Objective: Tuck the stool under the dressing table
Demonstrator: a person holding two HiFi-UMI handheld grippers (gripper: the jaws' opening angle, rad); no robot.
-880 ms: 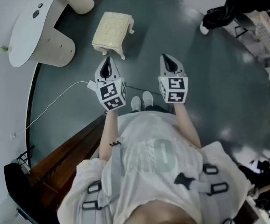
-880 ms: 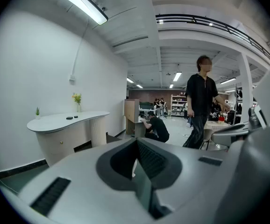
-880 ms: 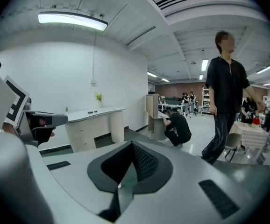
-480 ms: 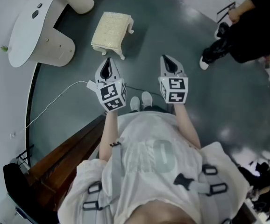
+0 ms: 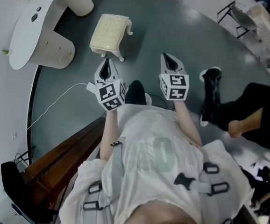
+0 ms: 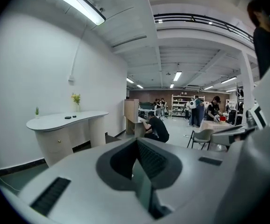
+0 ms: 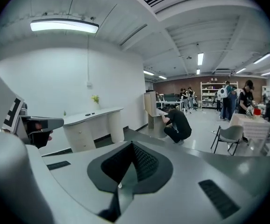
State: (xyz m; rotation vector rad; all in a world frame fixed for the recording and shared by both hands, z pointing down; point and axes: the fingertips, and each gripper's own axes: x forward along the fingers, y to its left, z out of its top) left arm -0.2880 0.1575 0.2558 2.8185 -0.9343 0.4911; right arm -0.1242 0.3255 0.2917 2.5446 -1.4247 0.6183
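Stool position: the stool (image 5: 109, 31) stands upright on the grey floor (image 5: 172, 27), out in the open in front of the dressing table (image 5: 30, 31), near its two rounded pedestals but apart from them and not under the top.
Dressing table: white curved top against the wall, with a few small items on it; the gap between the pedestals looks free to take the stool.
Done so far: judging by how things lie, nothing of the tucking is done; the stool is not in contact with either gripper.
Left to do: reach the stool, take hold of or push against it, and slide it into the gap under the table top.
Left gripper: the left gripper (image 5: 108, 60) is held in front of the person's body, pointing toward the stool, just short of its near legs and apart from them.
Left fingers: the fingers (image 6: 146, 158) are pressed together with nothing between them.
Right gripper: the right gripper (image 5: 167, 59) is level with the left one, further from the stool, over bare floor.
Right fingers: its fingers (image 7: 142, 164) are likewise closed on each other and empty.
Nearby: a white cable (image 5: 55, 101) trails on the floor to the left; another person's shoe (image 5: 210, 76) is on the right, well apart from the stool.
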